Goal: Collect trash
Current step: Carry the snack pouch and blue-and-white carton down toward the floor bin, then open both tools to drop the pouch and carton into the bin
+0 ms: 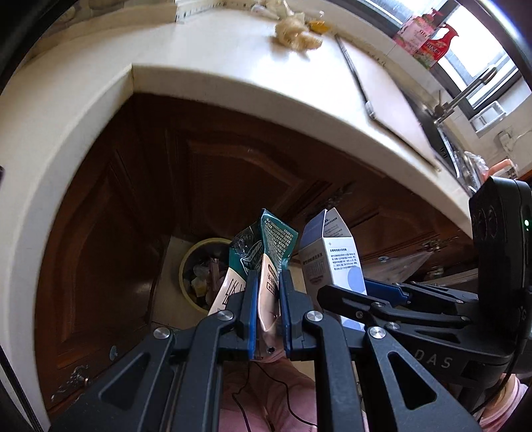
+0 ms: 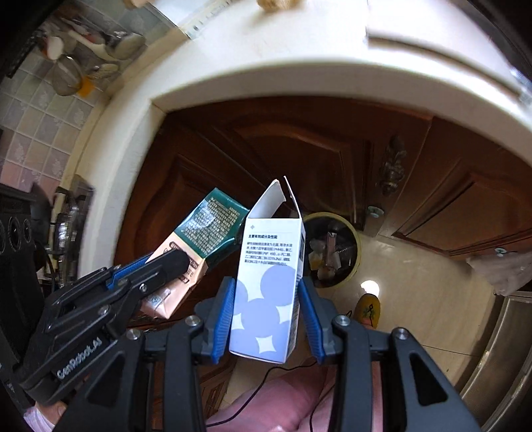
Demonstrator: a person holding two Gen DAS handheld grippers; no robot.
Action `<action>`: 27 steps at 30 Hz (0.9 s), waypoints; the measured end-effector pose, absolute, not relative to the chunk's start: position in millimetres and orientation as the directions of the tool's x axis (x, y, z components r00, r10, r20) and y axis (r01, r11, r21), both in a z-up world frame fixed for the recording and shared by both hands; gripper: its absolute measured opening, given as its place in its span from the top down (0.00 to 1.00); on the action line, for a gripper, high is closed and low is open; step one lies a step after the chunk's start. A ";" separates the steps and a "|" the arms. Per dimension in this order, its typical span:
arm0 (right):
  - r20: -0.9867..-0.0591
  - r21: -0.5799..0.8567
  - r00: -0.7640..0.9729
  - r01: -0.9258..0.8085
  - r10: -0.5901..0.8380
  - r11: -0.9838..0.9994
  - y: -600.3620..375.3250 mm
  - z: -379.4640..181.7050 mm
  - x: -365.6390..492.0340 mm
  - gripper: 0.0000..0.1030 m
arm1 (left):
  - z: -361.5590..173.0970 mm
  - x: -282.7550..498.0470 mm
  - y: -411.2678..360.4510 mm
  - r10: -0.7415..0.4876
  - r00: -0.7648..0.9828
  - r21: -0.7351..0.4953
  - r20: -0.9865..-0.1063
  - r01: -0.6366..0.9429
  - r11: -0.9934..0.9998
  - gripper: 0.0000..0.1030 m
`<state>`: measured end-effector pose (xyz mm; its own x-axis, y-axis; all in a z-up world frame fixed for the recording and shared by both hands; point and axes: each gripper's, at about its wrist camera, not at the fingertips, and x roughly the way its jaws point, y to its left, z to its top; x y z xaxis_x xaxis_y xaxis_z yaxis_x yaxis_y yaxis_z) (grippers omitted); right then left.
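Note:
My left gripper is shut on a green and pink snack packet, held above the floor. The packet also shows in the right wrist view, with the left gripper on it. My right gripper is shut on a white and lilac carton with its top flaps open. The carton also shows in the left wrist view, beside the packet. A round yellow-rimmed trash bin with rubbish in it stands on the floor below and ahead; it also shows in the right wrist view.
A cream countertop curves above dark wooden cabinet doors. Crumpled scraps lie on the counter, with a sink and tap at the right. A lit floor tile lies by the bin.

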<state>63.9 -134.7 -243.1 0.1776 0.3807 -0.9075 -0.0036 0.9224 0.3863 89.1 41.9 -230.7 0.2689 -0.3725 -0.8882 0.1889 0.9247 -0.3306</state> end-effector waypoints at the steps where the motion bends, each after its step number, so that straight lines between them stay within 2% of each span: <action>1: -0.910 0.383 0.173 -0.003 0.378 0.924 -135.5 -256.7 68.2 0.62 | -241.9 91.7 40.5 -0.368 0.267 -0.326 -0.890 0.188 0.926 0.91; 11: -0.929 0.350 0.111 -0.037 0.352 0.936 -132.7 -418.1 113.3 0.60 | -402.7 122.2 30.6 -0.356 0.230 -0.335 -0.905 0.126 0.934 0.90; 13: -0.936 0.331 0.108 -0.053 0.335 0.942 -131.4 -450.7 122.1 0.60 | -432.2 129.2 31.3 -0.343 0.236 -0.323 -0.909 0.120 0.939 0.80; 15: -0.937 0.332 0.093 -0.060 0.336 0.942 -131.9 -486.0 129.0 0.59 | -464.6 136.4 30.7 -0.303 0.238 -0.282 -0.923 0.117 0.952 0.61; 17: -0.941 0.330 0.058 -0.047 0.333 0.943 -133.4 -519.4 134.0 0.59 | -490.1 138.3 29.2 -0.273 0.232 -0.254 -0.934 0.108 0.961 0.49; 21: -0.945 0.325 0.040 -0.009 0.325 0.946 -139.6 -568.8 139.8 0.59 | -532.0 144.2 35.3 -0.233 0.213 -0.221 -0.949 0.079 0.972 0.48; 27: -0.947 0.315 0.073 0.014 0.313 0.949 -144.9 -589.6 135.0 0.59 | -551.8 139.1 32.7 -0.190 0.208 -0.181 -0.959 0.063 0.981 0.48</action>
<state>135.0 -144.9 -589.6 0.0733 0.3134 -0.9468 0.0136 0.9490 0.3151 139.1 32.7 -551.8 0.2081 -0.1904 -0.9594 0.0625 0.9815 -0.1812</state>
